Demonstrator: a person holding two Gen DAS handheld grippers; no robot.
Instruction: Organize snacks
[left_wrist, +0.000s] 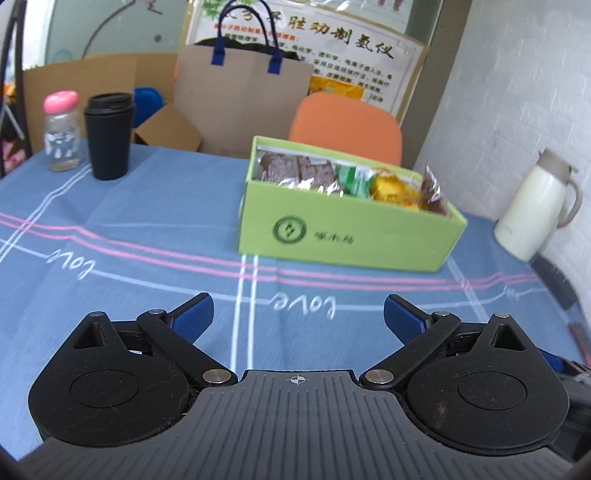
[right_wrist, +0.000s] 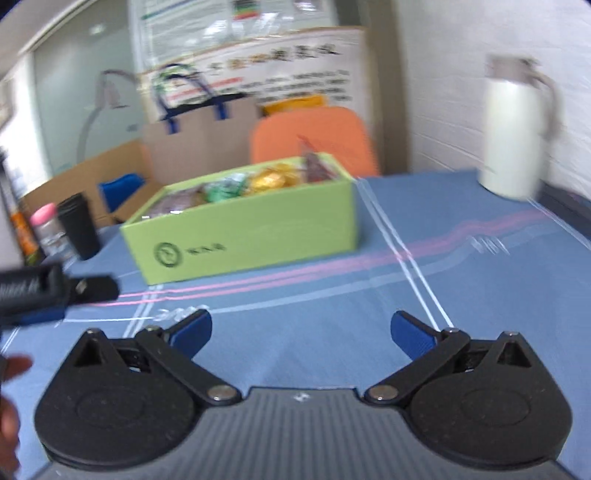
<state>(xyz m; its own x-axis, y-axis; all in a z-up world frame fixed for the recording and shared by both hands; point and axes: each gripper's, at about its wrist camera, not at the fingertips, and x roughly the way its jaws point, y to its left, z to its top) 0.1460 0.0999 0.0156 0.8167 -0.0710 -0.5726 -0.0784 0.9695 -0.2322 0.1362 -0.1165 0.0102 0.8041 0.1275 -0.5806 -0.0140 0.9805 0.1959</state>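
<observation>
Status: we read the task as nearly done, maybe finished. Green box (left_wrist: 347, 221) sits right of centre in the left wrist view, on the blue table (left_wrist: 129, 221), lid off. Inside we see brown-wrapped snacks (left_wrist: 291, 170) at the left end, a green packet (left_wrist: 354, 181) in the middle, a yellow pack (left_wrist: 391, 188) next to it, and one more brown wrapper (left_wrist: 432, 188) standing up at the right end. Same box (right_wrist: 243, 236) shows centre-left in the right wrist view, blurred.

No loose snack on the cloth in either view, as far as we can see. So nothing obvious is left to pick up. That upright wrapper could want pushing flat; a judgement only.

Left gripper (left_wrist: 298, 310): jaws wide apart, nothing between them, low in the frame over the cloth, well short of the box. Right gripper (right_wrist: 301, 328): jaws wide apart too, empty, also well short of the box. Part of the left gripper and a bit of a hand (right_wrist: 11, 369) show at the left edge of the right wrist view.

Untouched bystanders: black cup (left_wrist: 109, 136) and pink-capped jar (left_wrist: 62, 133) upper left, white jug (left_wrist: 535, 210) at the right edge, paper bag (left_wrist: 240, 96) and orange chair (left_wrist: 347, 125) behind the table.
</observation>
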